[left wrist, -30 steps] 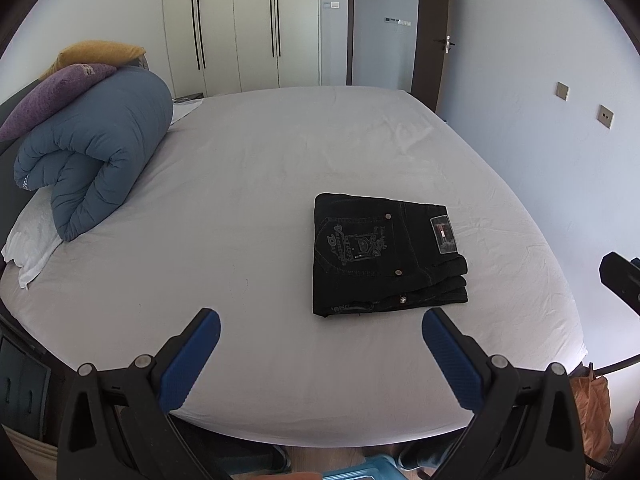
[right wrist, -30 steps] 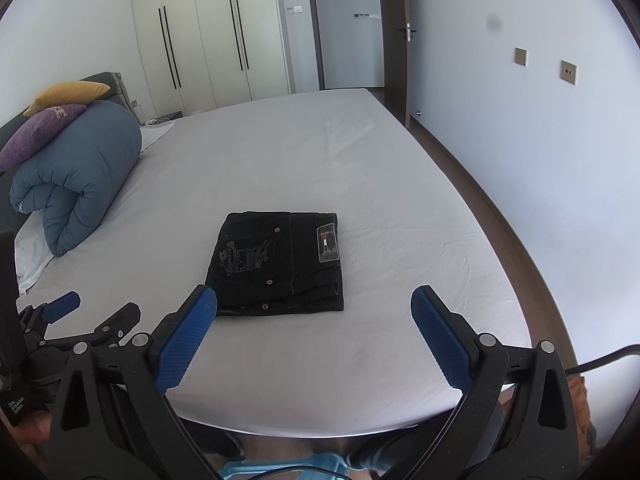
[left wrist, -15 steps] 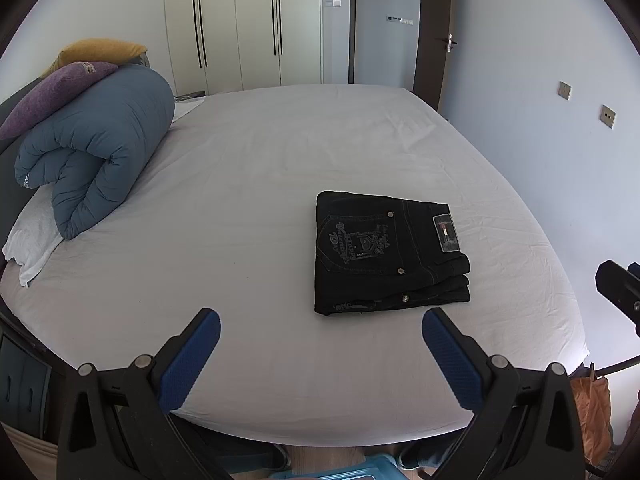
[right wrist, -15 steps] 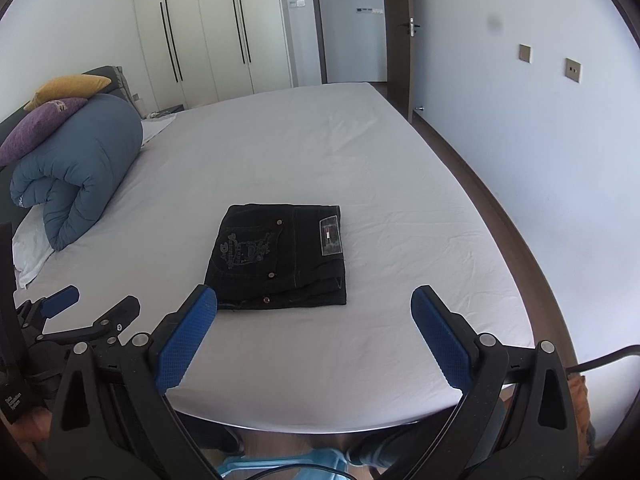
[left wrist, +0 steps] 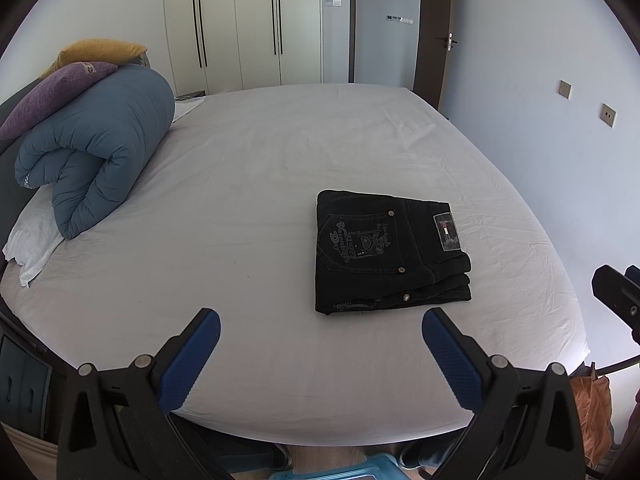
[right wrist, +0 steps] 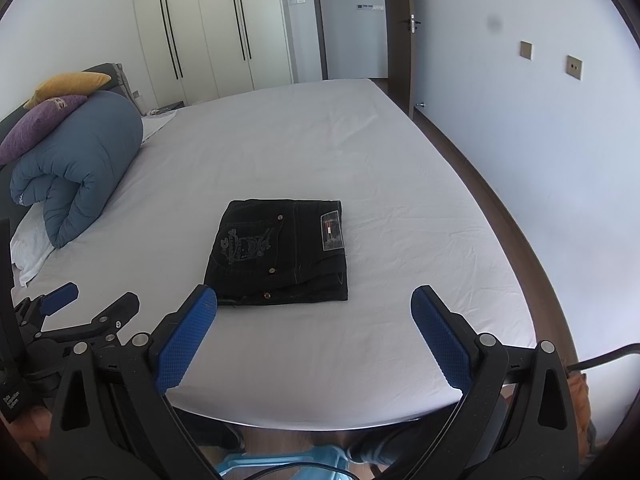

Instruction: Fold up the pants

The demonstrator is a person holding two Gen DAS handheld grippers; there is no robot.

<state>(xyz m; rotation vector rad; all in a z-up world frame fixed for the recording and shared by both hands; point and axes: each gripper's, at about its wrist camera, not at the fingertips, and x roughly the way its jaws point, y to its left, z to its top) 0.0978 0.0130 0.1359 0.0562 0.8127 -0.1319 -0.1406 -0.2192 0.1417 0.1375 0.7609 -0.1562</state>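
Observation:
Black pants [left wrist: 390,252] lie folded in a compact rectangle on the white bed [left wrist: 260,160], back pocket and label up. They also show in the right wrist view [right wrist: 280,252]. My left gripper [left wrist: 320,320] is open and empty, held above the bed's near edge, short of the pants. My right gripper [right wrist: 314,300] is open and empty, also back from the pants at the near edge. The left gripper shows in the right wrist view [right wrist: 92,300] at the lower left.
A rolled blue duvet [left wrist: 96,156] with a purple pillow [left wrist: 56,92] and a yellow pillow [left wrist: 100,50] lies at the bed's left. A white wardrobe [left wrist: 240,20] and a door stand beyond. A wall [left wrist: 560,140] runs close along the right.
Both grippers have drawn back slightly and tilted a little; the pants lie still and sit marginally lower in view. Both jaws stay open.

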